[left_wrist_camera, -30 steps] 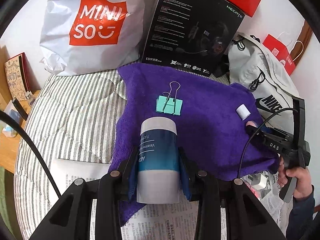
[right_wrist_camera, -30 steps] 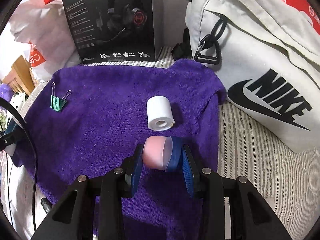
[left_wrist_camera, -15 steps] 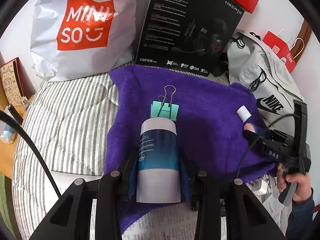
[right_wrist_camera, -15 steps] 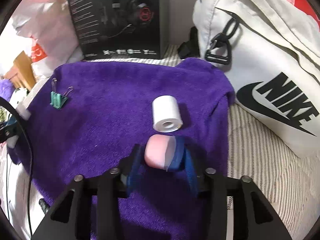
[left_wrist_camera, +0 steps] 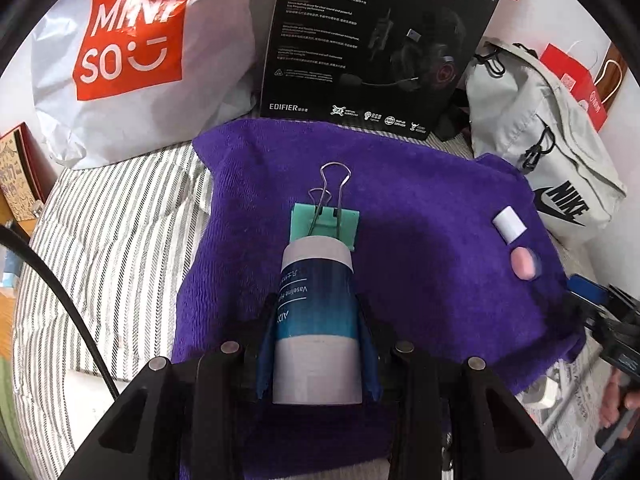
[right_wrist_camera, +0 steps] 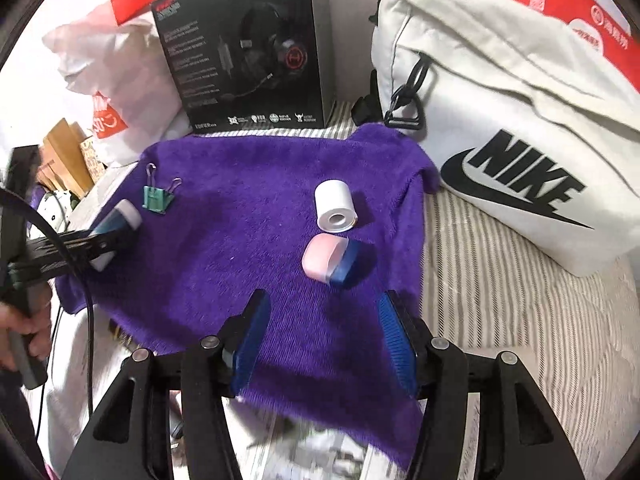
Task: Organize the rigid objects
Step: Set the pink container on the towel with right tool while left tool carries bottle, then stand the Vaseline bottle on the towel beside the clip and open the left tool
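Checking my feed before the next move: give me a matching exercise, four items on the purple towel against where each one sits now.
Items:
1. lotion bottle
2. binder clip
3. white roll
4. pink-and-blue case

Places:
A. lying free, ahead of the opening right claw
B. gripped in the left claw
C. just beyond the case
D. at the bottle's far end

Pairs: 1-B, 2-D, 3-C, 4-A

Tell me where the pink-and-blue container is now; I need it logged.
In the right wrist view, the pink-and-blue container lies on the purple towel's right side, just in front of the white roll, beyond the opening right claw.

Both tongs (right_wrist_camera: 320, 336) black, blue ribbed pads (right_wrist_camera: 248, 344), silver screws, black cable (left_wrist_camera: 60, 300).
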